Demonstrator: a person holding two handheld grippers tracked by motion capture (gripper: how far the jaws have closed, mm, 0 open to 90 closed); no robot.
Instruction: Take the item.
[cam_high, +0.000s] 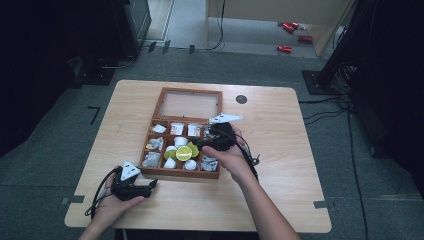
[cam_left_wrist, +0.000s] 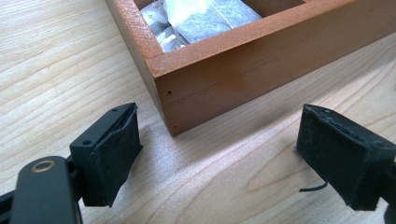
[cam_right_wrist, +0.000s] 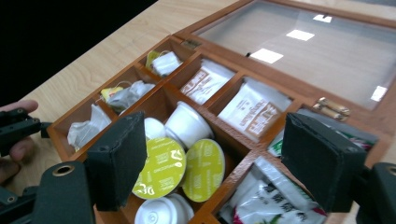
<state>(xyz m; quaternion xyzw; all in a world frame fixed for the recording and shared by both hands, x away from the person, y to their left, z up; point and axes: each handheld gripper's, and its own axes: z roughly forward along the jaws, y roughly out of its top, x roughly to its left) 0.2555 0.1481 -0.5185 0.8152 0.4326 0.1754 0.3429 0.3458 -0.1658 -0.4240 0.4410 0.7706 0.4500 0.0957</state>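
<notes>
A wooden compartment box (cam_high: 181, 174) sits mid-tabletop (cam_high: 280, 170), its glass lid (cam_high: 190, 105) folded open on the far side; green-lidded coffee capsules (cam_right_wrist: 164, 168) fill the centre cell, tea bags (cam_right_wrist: 122, 97) the left ones. The right gripper (cam_right_wrist: 229, 161) hovers over the capsules, fingers spread and empty; the left gripper (cam_left_wrist: 219, 154) rests low at the box's near-left corner, fingers spread too. The capsules look light, slick and easily dented; I'd pinch one gently across its rim, not its foil top.
</notes>
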